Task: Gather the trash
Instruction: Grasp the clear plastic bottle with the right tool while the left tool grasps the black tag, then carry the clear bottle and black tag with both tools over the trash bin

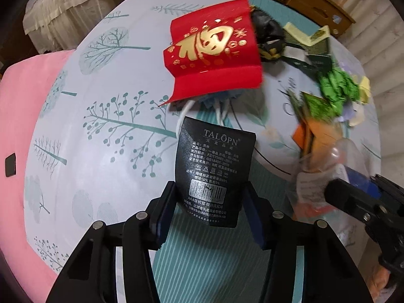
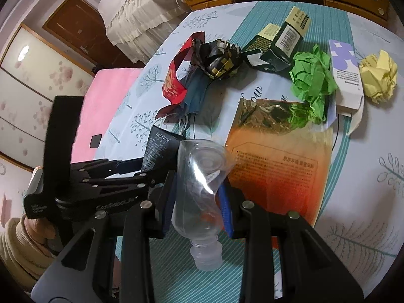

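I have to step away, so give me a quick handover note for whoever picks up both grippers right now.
Left gripper: shut on the black TALOPN tag.
Right gripper: shut on the crushed clear bottle.
On the table: red envelope, black wad, dark green box, green paper ball, white box, yellow paper ball, orange pouch.
Done: two pieces picked up. Left: bin them, then collect the rest. No bin in view.

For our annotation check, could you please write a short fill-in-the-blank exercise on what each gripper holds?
1. The left gripper is shut on a ____ TALOPN card.
2. The right gripper grips a clear plastic ____.
3. The crumpled paper beside the yellow wad is ____.

Missing words: black; bottle; green
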Demonstrator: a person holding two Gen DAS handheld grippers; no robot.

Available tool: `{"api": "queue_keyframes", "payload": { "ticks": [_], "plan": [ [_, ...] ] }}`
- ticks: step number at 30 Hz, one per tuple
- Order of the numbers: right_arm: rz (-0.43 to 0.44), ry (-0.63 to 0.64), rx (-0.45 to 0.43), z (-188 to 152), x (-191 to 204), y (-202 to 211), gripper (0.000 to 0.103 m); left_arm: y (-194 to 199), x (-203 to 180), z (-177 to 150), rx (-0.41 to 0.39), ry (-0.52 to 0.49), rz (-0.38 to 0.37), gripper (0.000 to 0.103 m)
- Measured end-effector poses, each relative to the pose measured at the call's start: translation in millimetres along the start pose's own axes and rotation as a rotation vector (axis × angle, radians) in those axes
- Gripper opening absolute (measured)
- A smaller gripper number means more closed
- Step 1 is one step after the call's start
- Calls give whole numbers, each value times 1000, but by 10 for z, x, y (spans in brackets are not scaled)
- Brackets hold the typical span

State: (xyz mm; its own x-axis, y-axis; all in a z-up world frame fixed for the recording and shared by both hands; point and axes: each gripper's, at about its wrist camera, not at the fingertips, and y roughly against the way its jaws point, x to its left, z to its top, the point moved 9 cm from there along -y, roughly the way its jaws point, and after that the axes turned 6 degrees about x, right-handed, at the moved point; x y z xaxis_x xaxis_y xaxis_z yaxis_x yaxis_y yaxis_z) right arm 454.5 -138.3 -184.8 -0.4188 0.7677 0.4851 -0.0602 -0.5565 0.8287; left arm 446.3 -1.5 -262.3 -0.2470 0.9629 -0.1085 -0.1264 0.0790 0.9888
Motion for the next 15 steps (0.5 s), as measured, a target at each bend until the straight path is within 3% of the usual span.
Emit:
{"api": "queue_keyframes", "payload": {
  "ticks": [8, 15],
  "plan": [
    [-17, -20, -46, -146, 164, 167, 29, 522, 1, -306, -66, -44, -54, 51],
    [-63, -28, -110, -448, 558, 435, 29, 1054, 136, -814, -124, -101, -105, 51]
  ]
}}
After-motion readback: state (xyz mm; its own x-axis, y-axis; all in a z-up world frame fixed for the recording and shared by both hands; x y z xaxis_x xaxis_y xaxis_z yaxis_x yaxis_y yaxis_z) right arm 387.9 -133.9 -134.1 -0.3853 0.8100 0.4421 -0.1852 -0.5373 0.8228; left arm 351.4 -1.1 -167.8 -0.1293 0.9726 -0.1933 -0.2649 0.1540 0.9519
